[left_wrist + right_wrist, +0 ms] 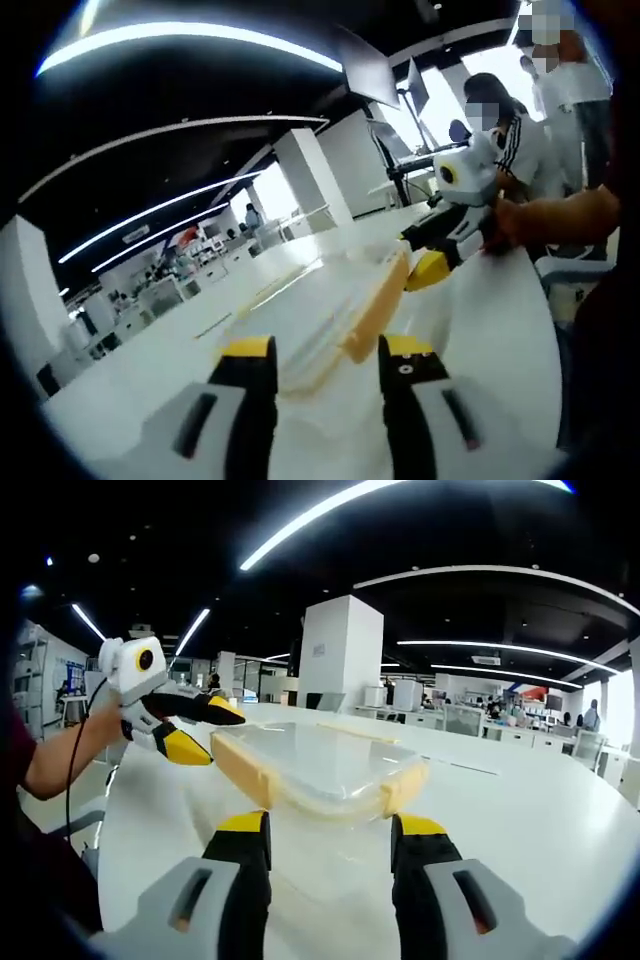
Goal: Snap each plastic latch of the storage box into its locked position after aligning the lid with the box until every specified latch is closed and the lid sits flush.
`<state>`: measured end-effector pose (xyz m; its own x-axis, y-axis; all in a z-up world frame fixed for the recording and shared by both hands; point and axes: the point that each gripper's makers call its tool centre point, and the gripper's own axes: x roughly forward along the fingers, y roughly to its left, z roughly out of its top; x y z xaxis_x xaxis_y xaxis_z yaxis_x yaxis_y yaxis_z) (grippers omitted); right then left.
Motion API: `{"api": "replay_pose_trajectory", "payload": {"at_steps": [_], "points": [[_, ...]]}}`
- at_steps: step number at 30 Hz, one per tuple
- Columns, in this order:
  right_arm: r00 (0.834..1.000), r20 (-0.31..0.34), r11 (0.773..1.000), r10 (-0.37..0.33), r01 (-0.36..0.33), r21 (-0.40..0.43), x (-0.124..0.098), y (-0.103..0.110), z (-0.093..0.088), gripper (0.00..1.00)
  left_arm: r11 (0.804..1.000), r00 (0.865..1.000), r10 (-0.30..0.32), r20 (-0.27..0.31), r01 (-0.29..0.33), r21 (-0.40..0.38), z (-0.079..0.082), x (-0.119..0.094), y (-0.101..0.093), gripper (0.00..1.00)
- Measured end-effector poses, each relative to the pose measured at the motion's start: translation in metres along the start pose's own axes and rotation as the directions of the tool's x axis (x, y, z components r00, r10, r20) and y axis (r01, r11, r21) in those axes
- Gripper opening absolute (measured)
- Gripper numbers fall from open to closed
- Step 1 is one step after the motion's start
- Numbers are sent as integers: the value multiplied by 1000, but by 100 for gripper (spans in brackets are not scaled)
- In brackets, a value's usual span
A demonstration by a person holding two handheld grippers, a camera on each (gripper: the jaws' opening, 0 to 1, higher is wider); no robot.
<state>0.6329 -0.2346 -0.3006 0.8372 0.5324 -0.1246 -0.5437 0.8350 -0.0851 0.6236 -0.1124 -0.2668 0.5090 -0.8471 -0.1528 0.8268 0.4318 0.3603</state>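
left gripper: fingers are held apart with nothing between them, hovering low over the white desk just short of the near end of the storage box. seen end-on from this view, the box runs away along the desk, clear-bodied with a long yellow latch down its right-hand side. at the far end the right gripper is seen, its yellow-tipped fingers spread and set at or just beside the box end; contact cannot be told.

right gripper view: the left gripper is seen at the left, held in a person's hand, its fingers parted at the box's far-left corner. in the middle the storage box lies flat on the desk, clear lid on top, apparently seated, though flushness cannot be confirmed. a yellow latch lies along the left side and a shorter one at the right corner. whether either is locked cannot be told. the right gripper sits just before the box, fingers open and empty.

handling, judged: the box is taken to be light, thin-walled and smooth, so it is likely to slide on the desk when a latch is pushed. one end is best steadied while the other gripper presses the latch's outer face inward, near its middle. the clear lid is likely to flex; latches are stiffer.
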Motion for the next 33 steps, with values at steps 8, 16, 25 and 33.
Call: {"api": "replay_pose_trajectory", "payload": {"at_steps": [8, 16, 25, 33], "points": [[1000, 0, 1000, -2, 2, -2, -1, 3, 0, 46, 993, 1000, -19, -5, 19, 113, 3, 3, -6, 28], [1000, 3, 1000, -4, 4, -2, -3, 4, 0, 47, 990, 1000, -26, -8, 27, 136, 4, 5, -5, 26], [1000, 1, 1000, -3, 3, -3, -3, 5, 0, 47, 985, 998, -53, -40, 59, 164, 2, 11, 1, 26], [1000, 0, 1000, -2, 2, -2, -2, 4, 0, 47, 978, 993, -86, -74, 99, 186, -2, 16, 9, 26]]}}
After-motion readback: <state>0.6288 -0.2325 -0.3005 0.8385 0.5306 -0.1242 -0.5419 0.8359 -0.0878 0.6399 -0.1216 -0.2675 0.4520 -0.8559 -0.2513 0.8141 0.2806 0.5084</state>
